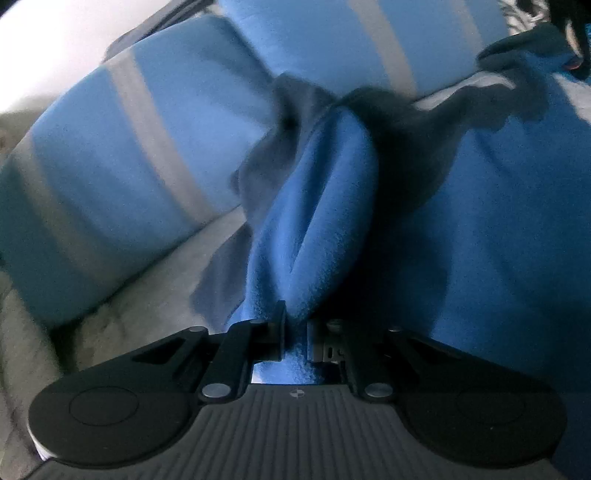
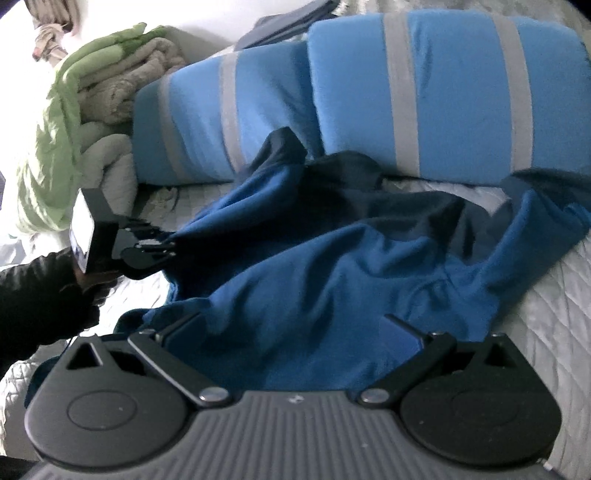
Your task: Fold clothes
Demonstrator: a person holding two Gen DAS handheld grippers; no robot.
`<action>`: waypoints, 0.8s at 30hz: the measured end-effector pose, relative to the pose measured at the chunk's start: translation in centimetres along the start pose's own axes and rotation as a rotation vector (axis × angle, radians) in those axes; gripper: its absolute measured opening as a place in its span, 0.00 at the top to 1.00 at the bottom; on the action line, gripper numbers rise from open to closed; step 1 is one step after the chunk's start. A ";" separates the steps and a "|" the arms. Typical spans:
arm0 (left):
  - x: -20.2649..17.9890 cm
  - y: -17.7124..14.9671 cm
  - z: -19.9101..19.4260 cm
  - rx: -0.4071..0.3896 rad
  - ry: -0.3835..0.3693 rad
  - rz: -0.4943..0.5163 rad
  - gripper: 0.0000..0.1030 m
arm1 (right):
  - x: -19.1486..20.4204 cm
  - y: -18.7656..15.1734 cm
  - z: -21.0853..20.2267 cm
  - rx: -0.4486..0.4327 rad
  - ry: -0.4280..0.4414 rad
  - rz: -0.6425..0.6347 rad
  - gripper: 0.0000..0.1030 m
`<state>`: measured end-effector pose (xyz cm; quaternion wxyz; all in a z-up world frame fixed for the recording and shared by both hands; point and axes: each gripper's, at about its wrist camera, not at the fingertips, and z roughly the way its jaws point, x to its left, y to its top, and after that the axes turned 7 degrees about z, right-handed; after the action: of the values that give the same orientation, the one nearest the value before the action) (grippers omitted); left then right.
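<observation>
Bed: a grey quilted cover [image 2: 546, 295] spreads under everything and shows bare at the right edge and lower left of the right wrist view.
Pillows: two blue pillows with grey stripes lean along the far side, one on the left [image 2: 207, 122] and a bigger one on the right [image 2: 443, 88]; in the left wrist view they fill the top of the picture, blurred.
Blankets: a green and beige stack [image 2: 92, 92] sits at the far left, just beside the left pillow.
Dark cloth: something dark blue and flat [image 2: 291, 22] lies behind the pillows; what it is cannot be told.
Garment: a blue piece of clothing [image 2: 314, 266] lies crumpled on the cover in front of the pillows, its far folds touching their lower edge, one part trailing off to the right toward the cover's edge. The inner side shows darker, almost navy.
Garment, left wrist view: a bunched ridge of the blue cloth [image 1: 321, 221] runs from the tool up toward the pillows.
Person: a dark sleeve [image 2: 33, 295] reaches in from the left edge.
Left gripper [image 1: 295, 332]: closed, pinching an edge of the garment; cloth is caught between the fingers and pulled into a taut fold. From the right wrist view it is seen clamped at the garment's left edge [image 2: 166, 247].
Right gripper [image 2: 291, 325]: fingers spread wide, with the near part of the garment lying between them; the fingertips [image 2: 402, 323] do not press on the cloth.
</observation>
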<state>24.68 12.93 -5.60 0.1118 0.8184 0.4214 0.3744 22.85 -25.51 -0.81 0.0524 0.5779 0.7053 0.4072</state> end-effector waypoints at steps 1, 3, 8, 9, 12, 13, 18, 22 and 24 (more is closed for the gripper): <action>0.7 -0.9 0.0 0.016 0.017 -0.012 0.90 | 0.3 -0.1 -0.2 -0.002 0.004 -0.006 0.00; 1.9 -3.1 0.4 0.068 0.041 -0.042 0.90 | 0.7 -0.2 -0.5 -0.005 0.008 -0.015 0.00; 3.6 -7.7 1.3 0.191 0.070 -0.109 0.90 | 1.2 -0.6 -1.5 -0.019 0.003 -0.017 0.00; 3.7 -8.4 1.3 0.200 0.055 -0.118 0.88 | 1.3 -0.7 -1.7 -0.021 0.000 -0.016 0.00; 3.8 -8.8 0.8 0.197 0.040 -0.129 0.84 | 1.5 -1.0 -2.3 -0.030 -0.006 -0.015 0.00; 3.7 -8.8 0.7 0.196 0.041 -0.129 0.83 | 1.5 -1.0 -2.4 -0.035 -0.009 -0.013 0.00; 3.3 -6.1 0.3 0.178 0.082 -0.099 0.60 | 1.5 -1.1 -3.1 -0.053 -0.016 0.004 0.00; 4.0 -4.4 -0.9 0.144 0.087 -0.117 0.52 | 1.5 -1.0 -3.7 -0.068 -0.014 0.015 0.00; 4.1 -3.6 -1.6 0.121 0.099 -0.113 0.44 | 1.5 -0.9 -4.0 -0.079 -0.013 0.023 0.00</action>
<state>22.86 18.07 -4.14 0.0621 0.7791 0.4936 0.3815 19.44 -26.33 1.84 0.0750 0.5861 0.6816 0.4317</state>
